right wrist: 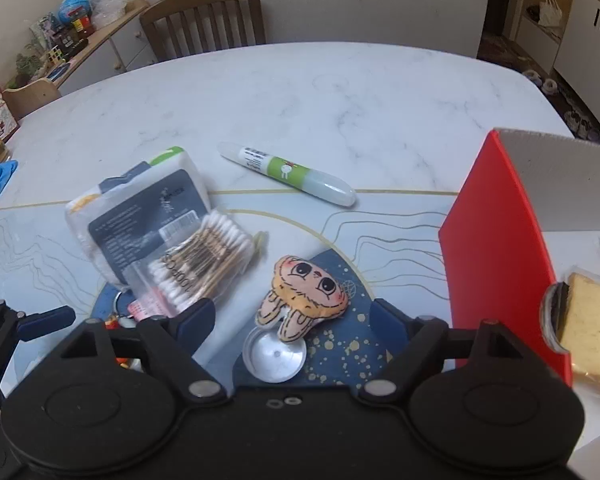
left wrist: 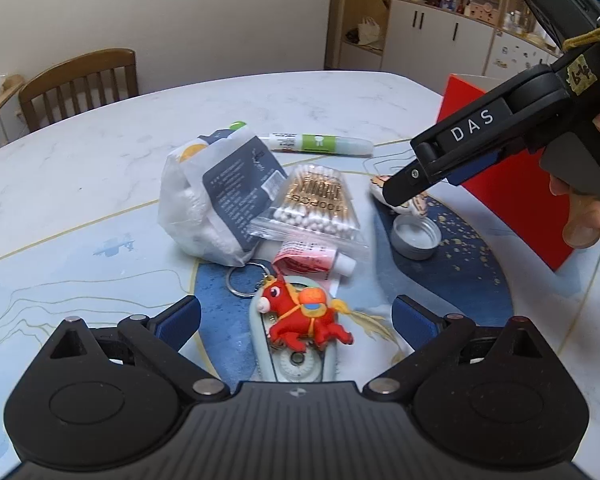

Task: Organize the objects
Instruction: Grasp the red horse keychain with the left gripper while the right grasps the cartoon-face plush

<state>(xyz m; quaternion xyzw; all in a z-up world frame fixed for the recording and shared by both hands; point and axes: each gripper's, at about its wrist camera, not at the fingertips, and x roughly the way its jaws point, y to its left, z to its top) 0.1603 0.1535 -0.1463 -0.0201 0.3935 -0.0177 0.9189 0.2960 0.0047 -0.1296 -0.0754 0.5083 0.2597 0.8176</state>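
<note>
1. My left gripper (left wrist: 296, 316) hangs low over the table (left wrist: 100, 160) with its jaws spread wide and nothing between them; the red horse keychain (left wrist: 304, 316) lies on the table right below that gap, resting on a pale grey-green case (left wrist: 260, 344).
2. My right gripper (right wrist: 290, 318) is also wide apart and holds nothing. It hovers above the bunny-face plush (right wrist: 306, 294), whose ears overlap the rim of a small round tin lid (right wrist: 274, 358).
3. Left of the plush, a bag of cotton swabs (right wrist: 204, 256) leans on a white cotton-pad pack (right wrist: 140, 204).
4. A green-and-white pen (right wrist: 288, 174) lies apart, farther back.
5. To my right stands a red box (right wrist: 496, 248) with a wrapped cake slice (right wrist: 592, 320) inside.
</note>
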